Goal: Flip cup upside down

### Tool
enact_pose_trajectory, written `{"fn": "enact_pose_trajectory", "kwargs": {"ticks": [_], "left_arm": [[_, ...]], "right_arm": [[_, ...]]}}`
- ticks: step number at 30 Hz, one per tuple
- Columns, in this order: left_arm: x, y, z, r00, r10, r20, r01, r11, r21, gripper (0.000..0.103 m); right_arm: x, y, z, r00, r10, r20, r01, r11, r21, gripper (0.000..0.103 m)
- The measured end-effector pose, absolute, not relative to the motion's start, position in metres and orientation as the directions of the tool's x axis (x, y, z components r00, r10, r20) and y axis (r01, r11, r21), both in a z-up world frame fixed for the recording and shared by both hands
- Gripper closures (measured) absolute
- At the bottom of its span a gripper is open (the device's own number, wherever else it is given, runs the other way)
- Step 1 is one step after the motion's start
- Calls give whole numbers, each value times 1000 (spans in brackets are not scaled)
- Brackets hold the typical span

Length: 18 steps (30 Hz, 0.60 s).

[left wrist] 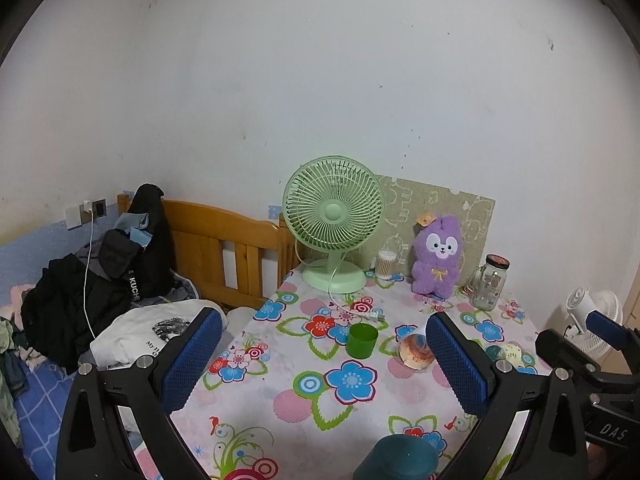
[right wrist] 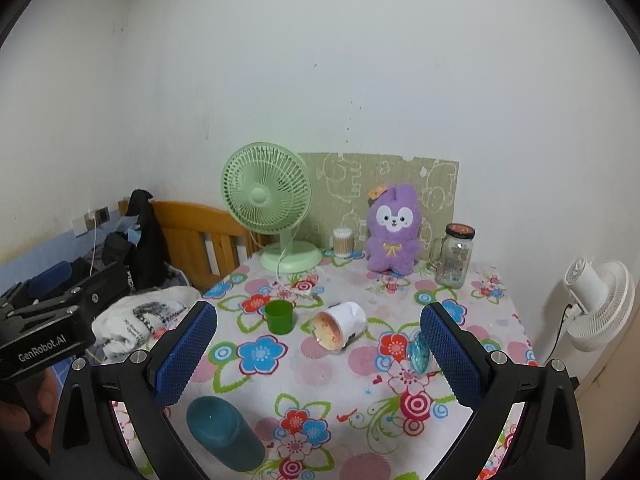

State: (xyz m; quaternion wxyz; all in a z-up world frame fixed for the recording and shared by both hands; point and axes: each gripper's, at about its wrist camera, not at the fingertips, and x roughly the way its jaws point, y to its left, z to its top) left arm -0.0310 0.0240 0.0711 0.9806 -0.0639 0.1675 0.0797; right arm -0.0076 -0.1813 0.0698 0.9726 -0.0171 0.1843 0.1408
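Observation:
A green cup (left wrist: 362, 340) (right wrist: 279, 317) stands upright, mouth up, on the floral tablecloth. A white cup (right wrist: 340, 325) (left wrist: 416, 352) lies on its side, its orange inside facing me. A teal cup (right wrist: 224, 432) (left wrist: 400, 458) stands upside down near the table's front. A small blue-green cup (right wrist: 419, 350) lies on its side by my right finger. My left gripper (left wrist: 324, 364) is open and empty above the table front. My right gripper (right wrist: 318, 360) is open and empty, also short of the cups.
At the back of the table (right wrist: 320, 380) stand a green fan (right wrist: 268, 204), a cotton-swab jar (right wrist: 343, 242), a purple plush toy (right wrist: 394, 230) and a glass jar mug (right wrist: 456, 256). A bed with clothes (left wrist: 100, 280) lies left. A white fan (right wrist: 596, 300) stands right.

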Motion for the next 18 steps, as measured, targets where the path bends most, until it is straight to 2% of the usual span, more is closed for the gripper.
{"fn": "enact_pose_trajectory", "kwargs": {"ticks": [18], "left_arm": [[-27, 21, 70, 930, 124, -346, -166, 981, -97, 0]], "right_arm": [[-6, -179, 71, 899, 252, -358, -269, 963, 2, 0]]}}
